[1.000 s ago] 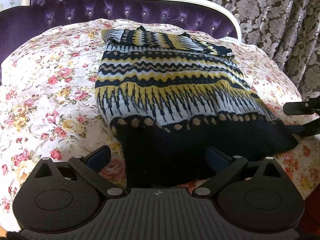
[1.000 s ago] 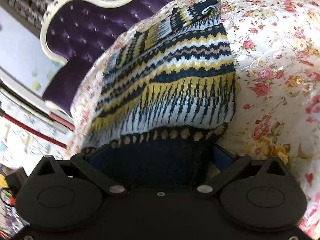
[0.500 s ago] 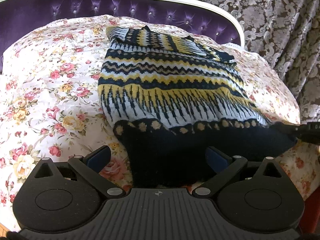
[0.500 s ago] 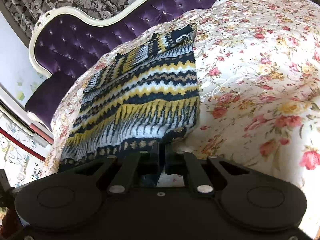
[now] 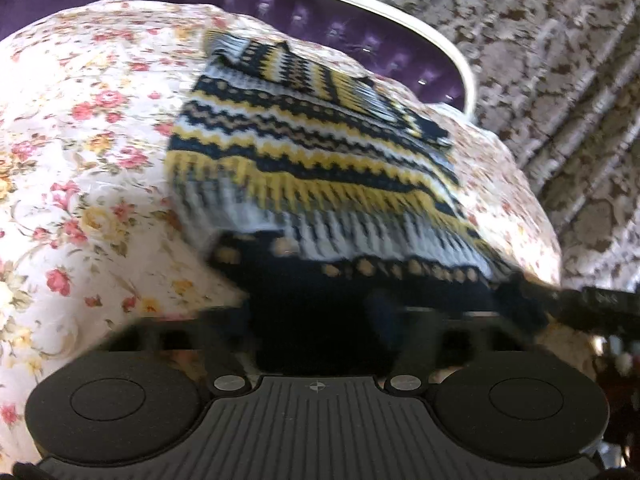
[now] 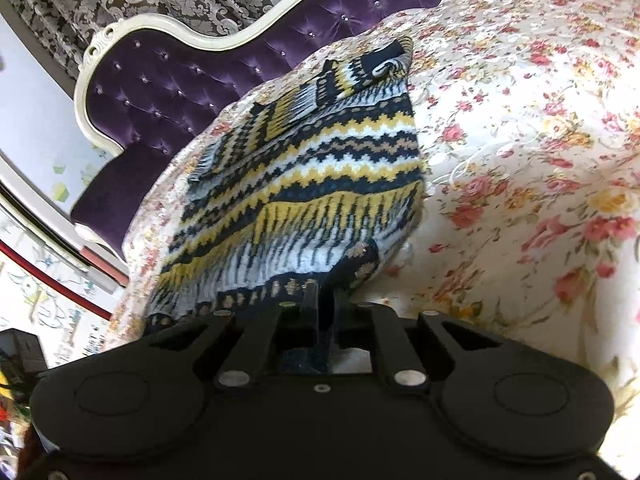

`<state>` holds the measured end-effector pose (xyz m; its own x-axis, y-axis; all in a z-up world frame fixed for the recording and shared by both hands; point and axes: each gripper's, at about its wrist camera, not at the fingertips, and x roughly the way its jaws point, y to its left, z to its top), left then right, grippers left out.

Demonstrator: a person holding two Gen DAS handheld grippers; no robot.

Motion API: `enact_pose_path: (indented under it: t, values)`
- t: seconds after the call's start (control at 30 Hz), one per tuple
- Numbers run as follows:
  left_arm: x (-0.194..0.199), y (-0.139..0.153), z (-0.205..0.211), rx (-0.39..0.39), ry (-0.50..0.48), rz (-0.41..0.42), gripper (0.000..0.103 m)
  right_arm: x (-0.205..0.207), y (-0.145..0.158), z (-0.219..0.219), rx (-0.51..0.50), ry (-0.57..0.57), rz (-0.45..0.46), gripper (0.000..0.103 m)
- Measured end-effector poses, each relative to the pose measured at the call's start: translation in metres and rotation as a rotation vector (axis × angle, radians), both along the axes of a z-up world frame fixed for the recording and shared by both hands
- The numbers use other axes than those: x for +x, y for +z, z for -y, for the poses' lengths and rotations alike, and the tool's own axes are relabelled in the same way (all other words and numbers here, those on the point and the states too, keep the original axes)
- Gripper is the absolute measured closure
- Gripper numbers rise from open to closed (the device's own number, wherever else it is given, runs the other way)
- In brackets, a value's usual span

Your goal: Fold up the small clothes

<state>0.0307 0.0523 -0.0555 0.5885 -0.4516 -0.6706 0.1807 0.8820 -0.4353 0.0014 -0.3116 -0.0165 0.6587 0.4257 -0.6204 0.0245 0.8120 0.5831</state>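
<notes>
A knitted sweater [image 5: 320, 168] with navy, yellow and white zigzag bands lies folded on the floral bedspread [image 5: 80, 208], its dark hem nearest me. My left gripper [image 5: 316, 312] is blurred. Its jaws are closing, and the dark hem fills the gap between them near the left corner. In the right wrist view the sweater [image 6: 312, 200] slopes up and away, and my right gripper [image 6: 326, 300] is shut on the hem at its right corner, which is bunched and lifted. The right gripper [image 5: 580, 304] also shows at the right edge of the left wrist view.
A purple tufted headboard [image 6: 180, 92] with a white frame curves behind the bed. Patterned brown curtains [image 5: 560, 80] hang beyond it. The floral bedspread [image 6: 540, 160] stretches bare to the right of the sweater. Wall and clutter [image 6: 36, 320] show off the bed's left side.
The right jaws closed on the hem's right corner and lifted it a little. The left jaws have come inward around the hem's left part, and the left view has rolled.
</notes>
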Motion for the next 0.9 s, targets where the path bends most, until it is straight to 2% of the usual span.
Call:
enact_pose_path:
  t: [0.13,0.27,0.3,0.47,0.53,0.6,0.67,0.7,0.73,0.8,0.87,0.9]
  values:
    - [0.005,0.007,-0.012,-0.061,0.015,0.022,0.086,0.002,0.002,0.004,0.064,-0.007,0.019,0.087]
    - [0.011,0.028,-0.019,-0.081,0.023,0.085,0.088,0.01,0.009,0.01,0.138,-0.01,0.063,0.087]
    - [0.015,0.032,-0.021,-0.089,0.028,0.095,0.093,0.015,0.012,0.011,0.156,-0.01,0.075,0.087]
    - [0.045,0.051,-0.033,-0.121,0.062,0.149,0.095,0.045,0.024,0.016,0.197,-0.016,0.138,0.087]
    - [0.057,0.055,-0.035,-0.096,0.064,0.157,0.095,0.059,0.028,0.015,0.195,-0.011,0.143,0.087]
    - [0.061,0.058,-0.036,-0.064,0.069,0.169,0.095,0.068,0.029,0.013,0.179,0.003,0.125,0.082]
    - [0.06,0.058,-0.036,-0.037,0.061,0.166,0.095,0.068,0.029,0.01,0.122,0.027,0.094,0.08]
    - [0.058,0.057,-0.038,-0.028,0.056,0.161,0.095,0.065,0.028,0.008,0.082,0.028,0.074,0.07]
    - [0.055,0.054,-0.038,-0.019,0.046,0.149,0.094,0.061,0.026,0.006,0.055,0.034,0.061,0.053]
    - [0.05,0.048,-0.039,-0.014,0.035,0.122,0.088,0.051,0.021,0.003,0.021,0.055,0.026,0.034]
    - [0.045,0.04,-0.041,-0.014,0.029,0.092,0.073,0.042,0.018,0.001,-0.01,0.066,-0.006,0.033]
    - [0.041,0.036,-0.04,-0.013,0.028,0.081,0.071,0.039,0.017,0.0,-0.031,0.07,-0.022,0.033]
